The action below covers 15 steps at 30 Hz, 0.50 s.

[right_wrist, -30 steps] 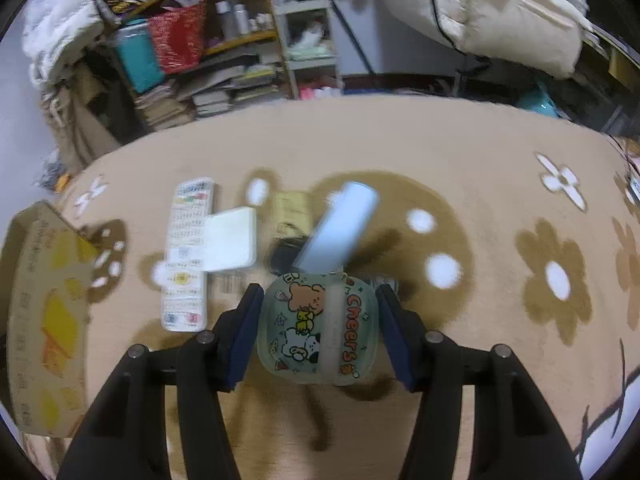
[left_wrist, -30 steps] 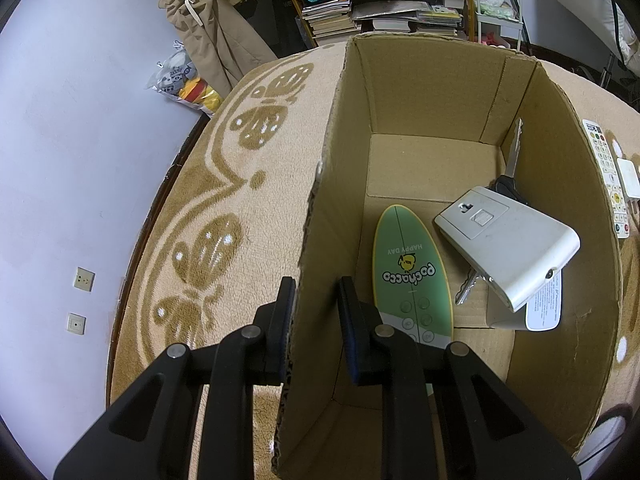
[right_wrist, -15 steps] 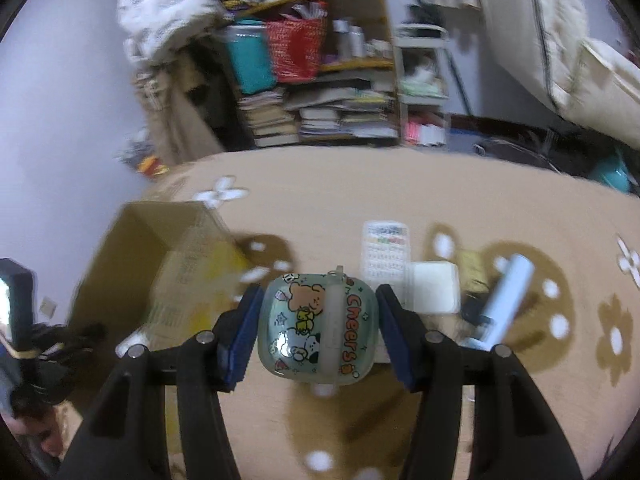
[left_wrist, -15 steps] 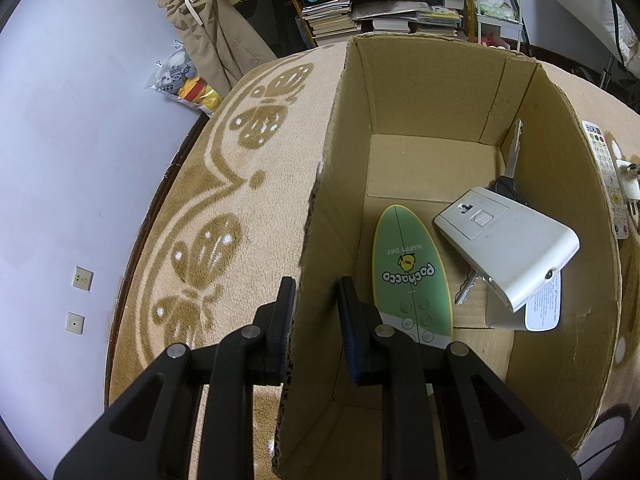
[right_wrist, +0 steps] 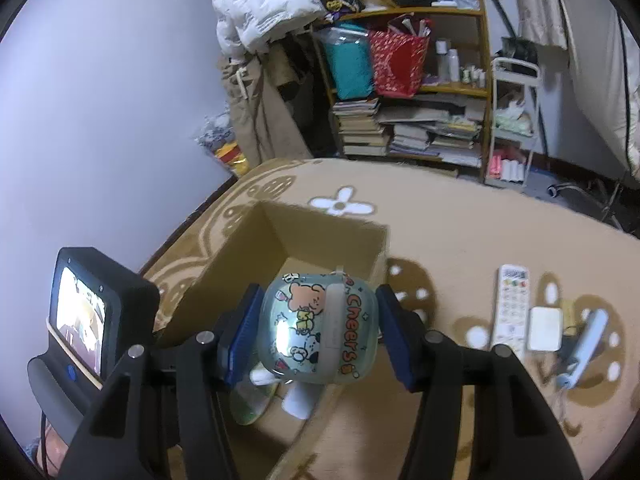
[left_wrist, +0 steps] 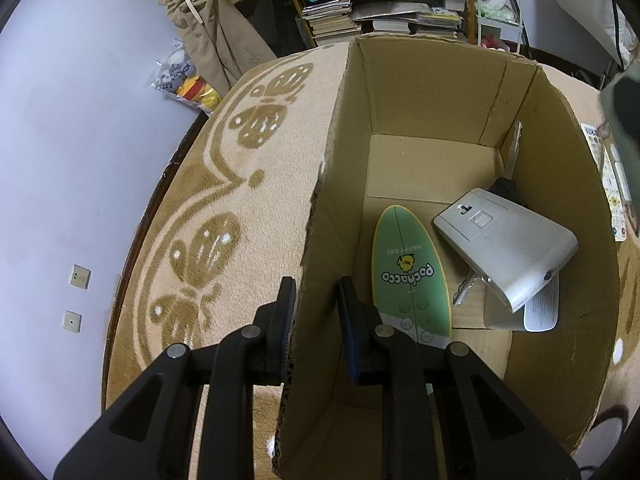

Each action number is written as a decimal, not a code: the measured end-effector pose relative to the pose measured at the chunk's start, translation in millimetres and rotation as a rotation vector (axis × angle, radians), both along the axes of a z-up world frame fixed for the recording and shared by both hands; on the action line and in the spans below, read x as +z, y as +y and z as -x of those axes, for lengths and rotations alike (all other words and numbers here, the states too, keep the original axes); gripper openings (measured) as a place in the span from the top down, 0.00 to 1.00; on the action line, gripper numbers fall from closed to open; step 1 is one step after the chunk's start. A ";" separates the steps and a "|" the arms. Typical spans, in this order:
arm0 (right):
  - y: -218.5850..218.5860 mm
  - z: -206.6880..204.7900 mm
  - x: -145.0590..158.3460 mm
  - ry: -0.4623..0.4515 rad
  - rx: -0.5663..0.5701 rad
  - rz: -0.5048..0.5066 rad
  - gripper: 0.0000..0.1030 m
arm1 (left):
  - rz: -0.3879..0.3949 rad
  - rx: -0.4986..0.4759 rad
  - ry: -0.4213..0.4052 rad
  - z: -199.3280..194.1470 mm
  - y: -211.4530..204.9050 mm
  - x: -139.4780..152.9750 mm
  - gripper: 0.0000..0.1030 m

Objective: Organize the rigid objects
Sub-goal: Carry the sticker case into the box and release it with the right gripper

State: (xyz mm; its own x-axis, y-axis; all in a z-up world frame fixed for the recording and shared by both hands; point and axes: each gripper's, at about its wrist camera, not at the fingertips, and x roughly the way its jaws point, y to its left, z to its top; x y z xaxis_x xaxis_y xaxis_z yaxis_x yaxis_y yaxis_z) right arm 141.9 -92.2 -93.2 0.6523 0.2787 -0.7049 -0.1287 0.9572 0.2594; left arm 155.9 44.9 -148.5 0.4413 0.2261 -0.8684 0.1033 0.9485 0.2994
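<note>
Left gripper (left_wrist: 316,300) clamped on the near-left wall of the open brown cardboard box (left_wrist: 448,80), one black finger outside against the cardboard, the other inside, pads (left_wrist: 286,308) pressed to the wall edge. Box standing on a tan carpet with a brown butterfly and flower pattern (left_wrist: 240,208).

On the box floor: a flat green surfboard-shaped item with a yellow cartoon chick and "Pochacco" lettering (left_wrist: 408,272), lying lengthwise near the left wall; just right of it, a grey-white rectangular device with a square panel on top (left_wrist: 504,244), tilted, resting over a white printed label (left_wrist: 542,308) and a metal key (left_wrist: 466,288). A second key-like blade (left_wrist: 514,148) leaning upright against the right wall, farther back.

Right gripper (right_wrist: 318,328) closed around a pale green translucent rounded case printed with cartoon bears and orange "Cheers" lettering (right_wrist: 316,328), blue pads (right_wrist: 244,332) pressing both its sides, held in the air above the near part of the same cardboard box (right_wrist: 320,232).

On the carpet (right_wrist: 480,232) to the right of the box: a long white remote control with coloured buttons (right_wrist: 510,308), a small white square block (right_wrist: 545,328) just beside it, then a pale blue elongated item (right_wrist: 588,332) lying diagonally. At far left of the right wrist view, a black device with a lit screen (right_wrist: 86,316).

Bookshelf stacked with books and bags (right_wrist: 408,80) against the far wall.
</note>
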 end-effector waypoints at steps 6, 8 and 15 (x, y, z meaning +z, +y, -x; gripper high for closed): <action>6.8 -6.6 -20.7 0.053 -0.006 -0.012 0.41 | 0.013 0.002 0.001 -0.3 1.8 0.8 0.81; 8.3 -7.2 -20.7 0.049 -0.012 -0.005 0.41 | 0.017 0.003 0.001 -0.4 2.3 0.9 0.81; 14.6 -16.7 -18.6 0.052 -0.016 0.030 0.40 | 0.024 0.010 -0.001 -0.6 3.2 -0.6 0.81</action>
State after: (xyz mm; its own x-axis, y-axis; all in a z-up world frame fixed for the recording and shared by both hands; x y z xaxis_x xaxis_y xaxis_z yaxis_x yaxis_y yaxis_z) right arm 158.6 -77.6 -111.7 0.6186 0.2469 -0.7459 -0.1006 0.9664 0.2365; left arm 156.6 48.1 -149.1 0.4399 0.2095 -0.8733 0.0934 0.9565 0.2765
